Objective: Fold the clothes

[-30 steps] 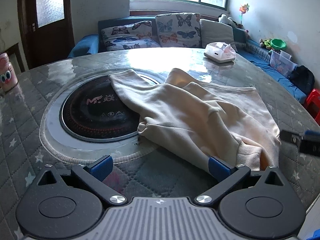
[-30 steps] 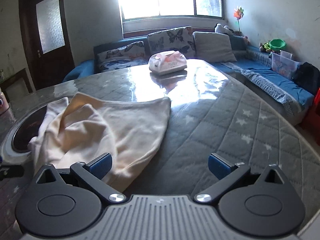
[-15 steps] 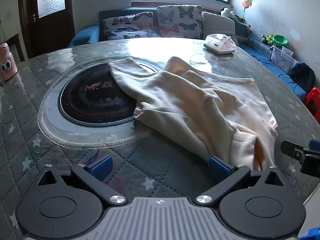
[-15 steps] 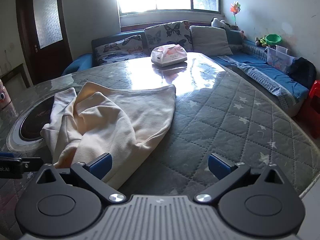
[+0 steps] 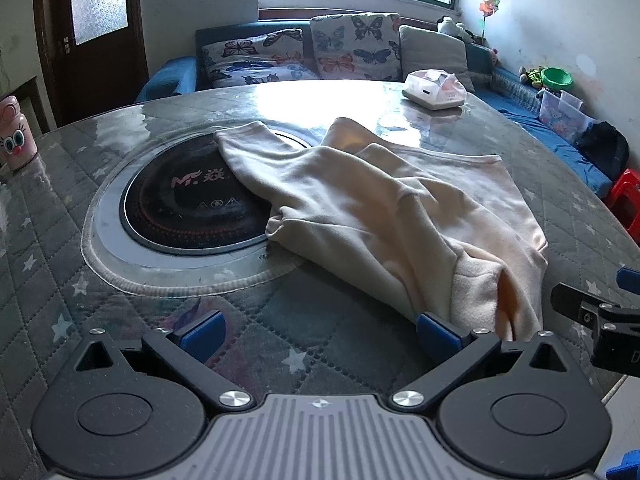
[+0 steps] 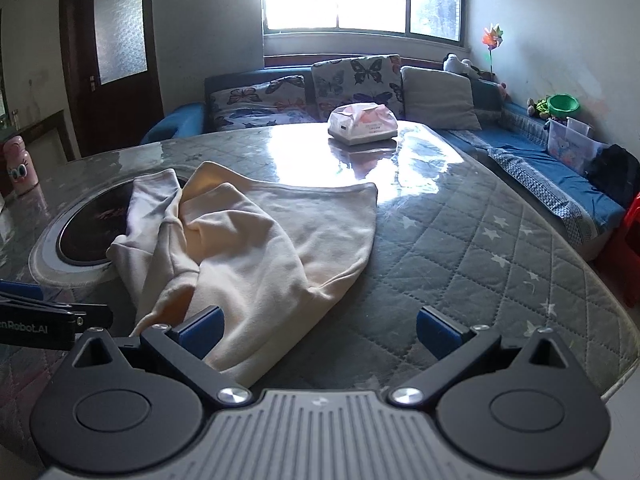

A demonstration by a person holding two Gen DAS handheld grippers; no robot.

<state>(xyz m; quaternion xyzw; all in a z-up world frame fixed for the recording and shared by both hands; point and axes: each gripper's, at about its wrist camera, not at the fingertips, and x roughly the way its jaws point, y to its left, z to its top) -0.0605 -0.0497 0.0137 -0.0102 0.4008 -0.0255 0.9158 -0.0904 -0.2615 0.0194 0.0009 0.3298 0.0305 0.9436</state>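
Observation:
A cream garment (image 5: pixel 384 216) lies crumpled on the round quilted table (image 5: pixel 120 312), with one sleeve over the black cooktop (image 5: pixel 188 200). It also shows in the right wrist view (image 6: pixel 248 248). My left gripper (image 5: pixel 318 334) is open and empty, its right fingertip at the garment's near edge. My right gripper (image 6: pixel 318 330) is open and empty, its left fingertip against the garment's near hem. The right gripper's body shows at the right edge of the left wrist view (image 5: pixel 600 316).
A tissue box (image 6: pixel 362 126) stands at the table's far side. A pink cup (image 5: pixel 16 138) stands at the far left. A blue sofa (image 6: pixel 540 172) with cushions runs behind and to the right. A red stool (image 5: pixel 626 204) stands at the right.
Both grippers have drawn back and risen a little from the garment, so more of the table shows. The garment has not moved. Both stay open.

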